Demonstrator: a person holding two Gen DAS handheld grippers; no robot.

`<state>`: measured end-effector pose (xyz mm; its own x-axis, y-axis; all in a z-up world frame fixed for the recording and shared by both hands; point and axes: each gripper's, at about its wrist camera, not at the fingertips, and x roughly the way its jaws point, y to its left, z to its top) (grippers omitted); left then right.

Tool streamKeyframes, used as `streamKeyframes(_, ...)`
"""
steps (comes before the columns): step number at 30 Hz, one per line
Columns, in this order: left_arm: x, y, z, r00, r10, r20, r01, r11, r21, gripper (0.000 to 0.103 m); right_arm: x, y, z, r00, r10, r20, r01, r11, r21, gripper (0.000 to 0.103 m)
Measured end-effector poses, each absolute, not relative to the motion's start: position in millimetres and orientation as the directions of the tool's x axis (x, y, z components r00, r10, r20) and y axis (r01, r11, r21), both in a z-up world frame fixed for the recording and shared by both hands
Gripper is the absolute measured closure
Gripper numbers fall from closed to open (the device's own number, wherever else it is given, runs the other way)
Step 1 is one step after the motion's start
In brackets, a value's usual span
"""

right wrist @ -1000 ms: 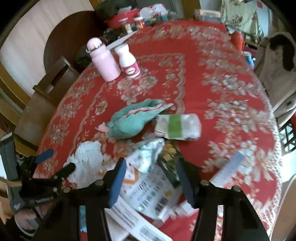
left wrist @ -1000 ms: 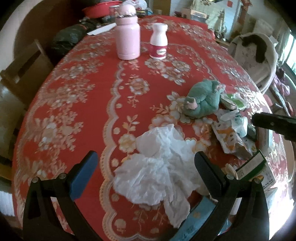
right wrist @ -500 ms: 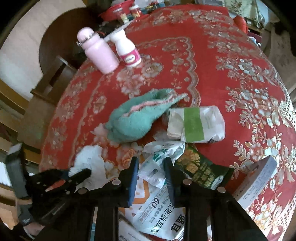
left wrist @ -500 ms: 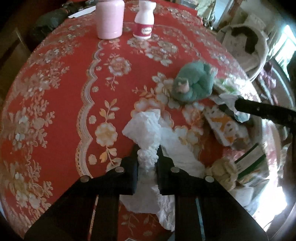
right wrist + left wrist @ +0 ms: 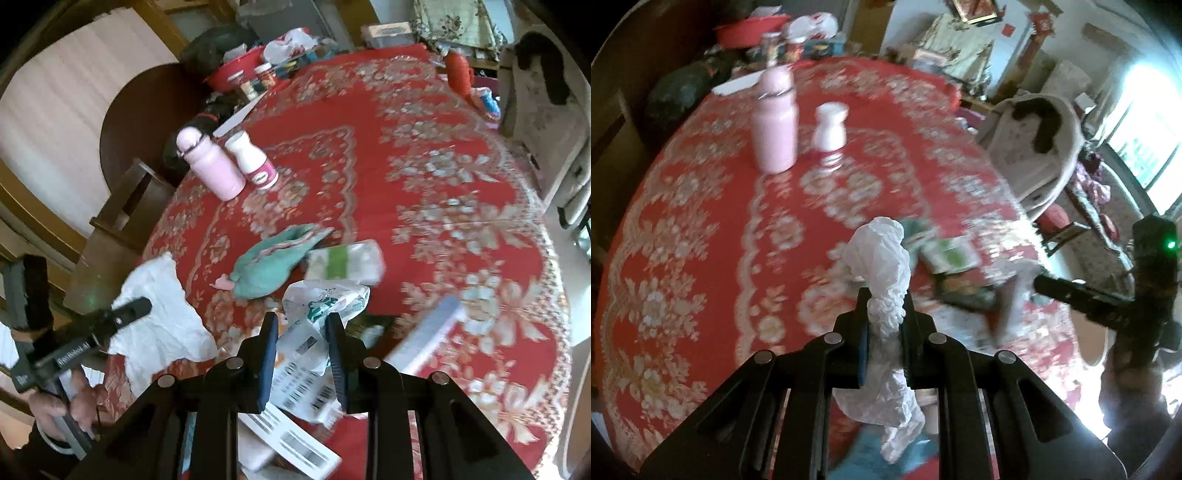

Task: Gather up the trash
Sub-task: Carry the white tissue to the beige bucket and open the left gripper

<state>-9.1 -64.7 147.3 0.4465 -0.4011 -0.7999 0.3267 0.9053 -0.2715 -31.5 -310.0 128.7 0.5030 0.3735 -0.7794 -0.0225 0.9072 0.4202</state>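
Crumpled white tissue paper, twisted into a rope, hangs clear above the red floral worktop, pinched between the clenched jaws of the left gripper. The right gripper grasps a crinkled white plastic wrapper with green print, just beside a teal cloth and a green-banded packet.

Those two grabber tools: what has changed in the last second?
Both closed and lifted: the left gripper pinched the white tissue and raised it, and the right gripper clamped the white plastic wrapper. The pink bottle and teal cloth stayed put.
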Motion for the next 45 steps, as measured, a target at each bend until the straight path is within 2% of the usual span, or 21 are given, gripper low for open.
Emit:
streamKeyframes(6,-34.9,-140.1,178.4,0.436,-0.461,-0.773,0.392,0.870,-0.298,0.092,-65.5,-373.6,147.2,0.544,0.338,-0.768,0.004,0.914,0.405,0.078)
streamKeyframes(14,-69.2,-265.7,205.1,0.356,-0.568,-0.742,0.530,0.777,-0.340,0.091,-126.4,-497.2,156.1,0.572,0.204,-0.795,0.143,0.929,0.341,0.078)
streamKeyframes(23,-106.7,-411.7,182.9,0.198,-0.623,-0.757,0.644,0.665,-0.378,0.091,-193.3,-625.3,122.7,0.522,0.093,-0.848,0.378,0.866,0.328,0.078)
streamKeyframes(33,-133.1,-509.2,135.2,0.097,-0.622,-0.777,0.618,0.650,-0.443,0.090,-230.8,-690.3,84.5,0.438,0.088,-0.895,0.483,0.816,0.317,0.077)
streamKeyframes(35,-133.1,-519.6,123.5,0.075,-0.621,-0.780,0.595,0.656,-0.465,0.087,-232.6,-695.6,80.2,0.415,0.087,-0.906,0.496,0.813,0.306,0.070)
streamKeyframes(37,-133.2,-524.9,115.5,0.070,-0.613,-0.787,0.577,0.669,-0.469,0.070,-234.7,-701.9,78.2,0.404,0.085,-0.911,0.507,0.808,0.300,0.042)
streamKeyframes(40,-133.7,-526.1,113.9,0.070,-0.621,-0.781,0.553,0.675,-0.488,0.056,-239.8,-709.0,79.3,0.418,0.069,-0.906,0.506,0.810,0.295,0.038)
streamKeyframes(45,-132.9,-523.5,118.0,0.094,-0.602,-0.793,0.550,0.696,-0.462,0.055,-243.8,-719.9,74.2,0.408,0.088,-0.909,0.511,0.803,0.307,0.038)
